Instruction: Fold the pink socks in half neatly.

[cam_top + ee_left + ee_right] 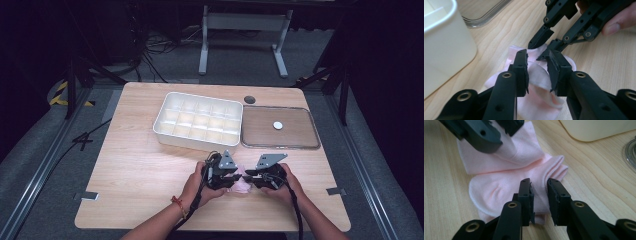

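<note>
A pale pink sock [240, 186] lies folded on the wooden table near its front edge, between my two hands. In the left gripper view, my left gripper [537, 65] has a raised fold of the sock [541, 100] between its pads. The right gripper view shows that fold pulled up into a peak under the left gripper [504, 132]. My right gripper [539, 188] comes from the opposite side, and the sock's cuff end [499, 187] fills the gap between its pads. The two grippers [239, 176] [246, 176] stand tip to tip, with the right gripper's [537, 51] points on the sock's far edge.
A white tray [165, 120] with several compartments stands behind the hands at centre. To its right lies a clear shallow lid [280, 146] with a small white disc [277, 125] on it. A dark round hole [249, 99] is near the table's far edge.
</note>
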`<state>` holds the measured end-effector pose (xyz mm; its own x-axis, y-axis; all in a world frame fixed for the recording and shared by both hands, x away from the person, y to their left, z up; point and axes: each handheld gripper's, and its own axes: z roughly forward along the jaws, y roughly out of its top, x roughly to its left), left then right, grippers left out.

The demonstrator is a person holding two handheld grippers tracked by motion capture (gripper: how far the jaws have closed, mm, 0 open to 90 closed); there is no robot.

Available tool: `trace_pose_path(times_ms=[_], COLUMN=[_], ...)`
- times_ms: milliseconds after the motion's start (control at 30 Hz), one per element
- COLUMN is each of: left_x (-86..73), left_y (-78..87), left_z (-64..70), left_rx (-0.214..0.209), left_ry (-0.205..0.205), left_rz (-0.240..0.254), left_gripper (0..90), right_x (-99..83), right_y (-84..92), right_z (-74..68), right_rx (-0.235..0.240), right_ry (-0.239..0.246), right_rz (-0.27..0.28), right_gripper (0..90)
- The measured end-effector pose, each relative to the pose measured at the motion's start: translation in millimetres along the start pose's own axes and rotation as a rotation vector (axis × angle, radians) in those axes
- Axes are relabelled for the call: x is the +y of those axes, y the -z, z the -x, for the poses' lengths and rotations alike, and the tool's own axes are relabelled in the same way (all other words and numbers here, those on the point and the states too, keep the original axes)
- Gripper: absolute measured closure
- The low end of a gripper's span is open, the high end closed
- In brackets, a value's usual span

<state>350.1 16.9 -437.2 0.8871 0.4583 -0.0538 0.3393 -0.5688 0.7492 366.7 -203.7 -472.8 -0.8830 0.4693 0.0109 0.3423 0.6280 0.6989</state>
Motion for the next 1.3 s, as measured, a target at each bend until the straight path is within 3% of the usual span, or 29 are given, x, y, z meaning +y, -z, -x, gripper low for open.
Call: trace_pose_path(times_ms=[133, 233, 333, 400, 533, 867, 1067, 1167, 1300], left_x=[0.1, -3.7, -13.7, -23.8, -36.4, -44.0, -45.7, -45.7, -46.0], left_y=[17.3, 31.0, 36.7, 32.6, 19.6, 1.9, 0.4, 0.3, -0.5], left_z=[-5.0, -9.4, -13.6, -13.9, -8.2, -4.3, -4.8, -5.4, -5.2], left_rx=[0.002, -0.006, -0.007, -0.024, -0.052, -0.066, -0.066, -0.067, -0.065], left_ry=[0.006, -0.024, -0.053, -0.063, -0.097, -0.104, -0.100, -0.095, -0.084], left_rz=[0.041, 0.052, 0.000, -0.042, -0.077, -0.101, -0.093, -0.097, -0.090], left_gripper=[66.9, 67.2, 72.5, 76.9, 80.2, 79.8, 79.3, 79.2, 79.0], right_x=[-0.2, -0.7, -0.9, -0.8, -0.6, -0.5, 7.5, 16.1, 25.9], right_y=[0.1, -0.2, -0.1, -0.1, -0.1, 2.5, 22.2, 28.1, 25.2], right_z=[0.1, 0.5, 1.1, 0.7, 0.3, 0.5, -0.1, -9.6, -27.6], right_rx=[0.000, 0.004, 0.005, 0.003, 0.003, -0.010, -0.045, -0.030, -0.005], right_ry=[-0.002, -0.009, -0.008, -0.009, -0.011, -0.011, -0.021, 0.003, 0.068], right_rz=[0.000, 0.004, 0.006, 0.004, 0.004, 0.005, 0.102, 0.159, 0.171], right_gripper=[73.7, 73.8, 73.8, 73.9, 73.8, 70.0, 72.4, 76.0, 80.4])
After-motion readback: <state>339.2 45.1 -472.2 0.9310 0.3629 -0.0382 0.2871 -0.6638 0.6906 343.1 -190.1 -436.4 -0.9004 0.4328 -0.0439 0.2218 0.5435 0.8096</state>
